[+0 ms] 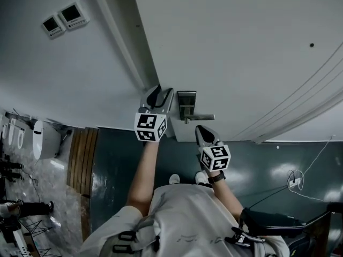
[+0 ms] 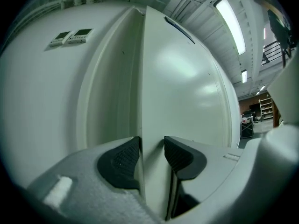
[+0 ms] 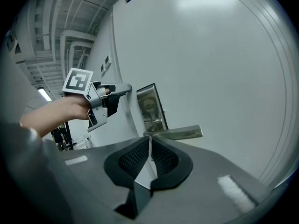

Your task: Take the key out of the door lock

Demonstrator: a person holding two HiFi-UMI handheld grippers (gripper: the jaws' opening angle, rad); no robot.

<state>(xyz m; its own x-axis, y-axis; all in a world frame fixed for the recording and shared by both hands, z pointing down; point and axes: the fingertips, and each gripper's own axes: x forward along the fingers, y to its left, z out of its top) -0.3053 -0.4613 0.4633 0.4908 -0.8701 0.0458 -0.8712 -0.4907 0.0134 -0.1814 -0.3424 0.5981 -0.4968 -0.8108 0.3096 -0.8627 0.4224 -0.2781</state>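
- The right gripper [image 3: 149, 146] is nearest. Its fingers are all but together, with only a hairline slit between the pads and nothing I can make out in it. It hangs just below the lever handle [image 3: 177, 133], pointing at the door [image 1: 225, 36].
- I cannot find the key in any view. Nothing stands out of the visible part of the lock plate [image 3: 150, 107]. The stretch under the handle is covered by these fingers in the right gripper view and is too small to read in the head view.
- If the key is nipped in that slit, the hold is very thin, and I judge any slackening could drop it to the floor.
- If the key is in the lock, the fingers must part before they can take it. Closing without a clear sight could catch the handle instead and work the latch.
- The left gripper [image 2: 152, 148] is farther out. Its fingers stand wide apart astride the door's free edge, and bare door shows beside the right pad, so they are not clamped on it.
- The door is therefore loose. A pull on the key could swing it and drag the key sideways so that it binds.
- If the door swings toward the door frame [image 2: 107, 87], the finger on that side could be pinched.
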